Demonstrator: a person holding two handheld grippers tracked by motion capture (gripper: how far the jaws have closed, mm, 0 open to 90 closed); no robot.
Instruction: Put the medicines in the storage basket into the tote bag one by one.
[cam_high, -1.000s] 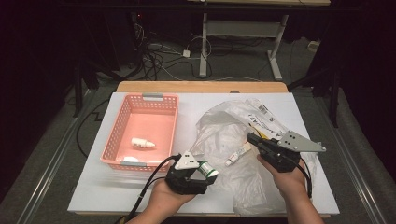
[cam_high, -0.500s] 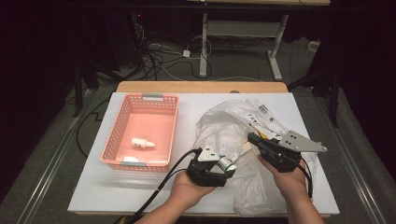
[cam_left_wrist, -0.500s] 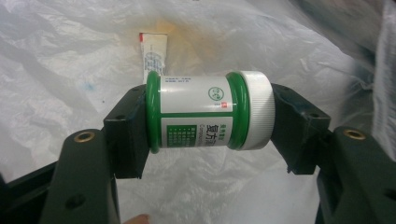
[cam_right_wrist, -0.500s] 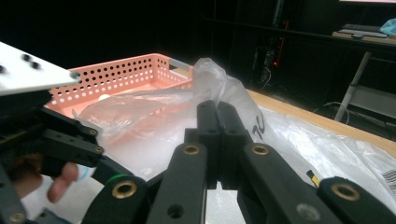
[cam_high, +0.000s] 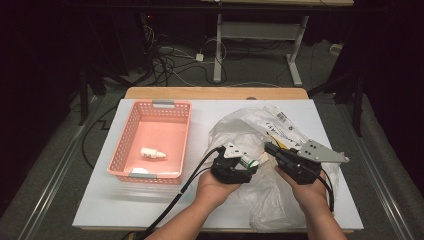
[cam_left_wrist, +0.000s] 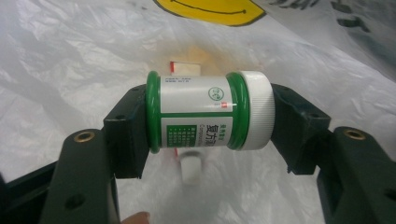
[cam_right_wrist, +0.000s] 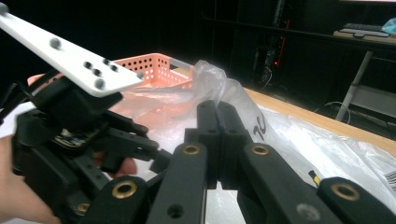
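A white bottle (cam_left_wrist: 205, 109) with green bands and a white ribbed cap lies crosswise between the jaws of my left gripper (cam_left_wrist: 208, 122), which is shut on it end to end. From above, the bottle (cam_high: 248, 161) and left gripper (cam_high: 246, 164) hover over a crumpled clear plastic bag (cam_high: 255, 125) at the table's middle right. Just to the right, my right gripper (cam_high: 271, 149) is shut, pinching a raised fold of the bag (cam_right_wrist: 212, 77) between its jaws (cam_right_wrist: 217, 114). Inside the bag beneath the bottle lies a small white item (cam_left_wrist: 189, 170).
A pink perforated basket (cam_high: 131, 131) stands left of the bag, holding a small white dropper bottle (cam_high: 152, 153) and another white item (cam_high: 139, 170). The white tabletop (cam_high: 150, 205) has bare room in front of the basket. Cables trail off the front edge; dark floor surrounds the table.
My left gripper has carried the bottle to the right, from near the basket's front corner to over the bag, close beside the right gripper. The right gripper has stayed put.
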